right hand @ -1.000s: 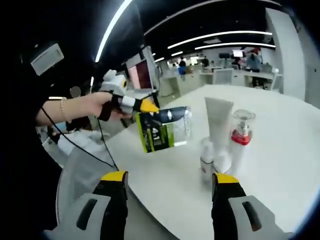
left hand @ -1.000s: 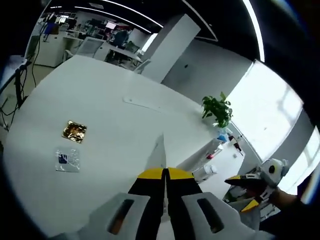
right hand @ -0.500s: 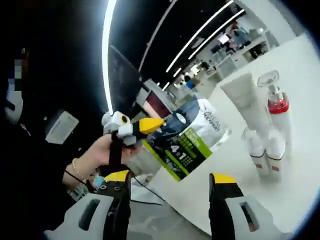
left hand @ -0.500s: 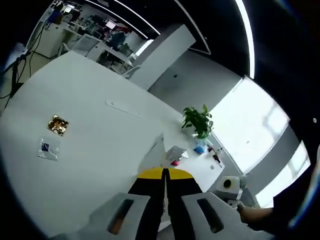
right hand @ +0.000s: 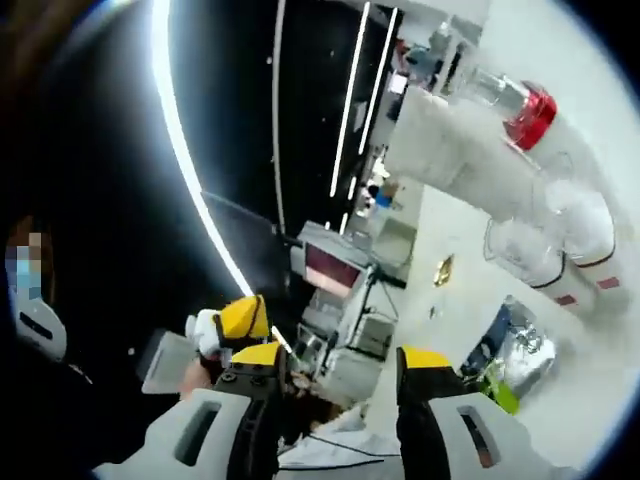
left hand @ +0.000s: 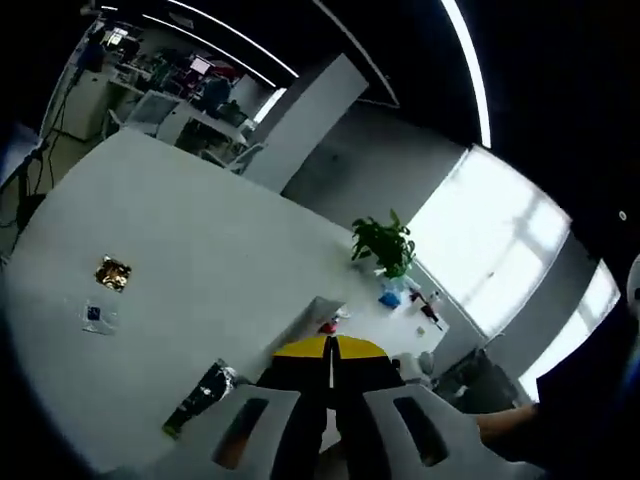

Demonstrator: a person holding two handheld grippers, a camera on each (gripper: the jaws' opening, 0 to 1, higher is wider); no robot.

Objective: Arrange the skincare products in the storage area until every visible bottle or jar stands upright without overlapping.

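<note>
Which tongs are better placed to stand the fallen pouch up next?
Right, probably: the right tongs are open, with the pouch lying flat just past one tip, while the left tongs are shut.

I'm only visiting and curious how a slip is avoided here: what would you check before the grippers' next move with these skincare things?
1. Right gripper open and free: ok.
2. Left gripper free: jaws shut, nothing seen between them: ok.
3. Green pouch upright: it lies flat on the table: not ok.
4. Pump bottle and white tube standing on their bases: ok.
5. Small bottles clear of each other: they sit close together: cannot tell.
</note>
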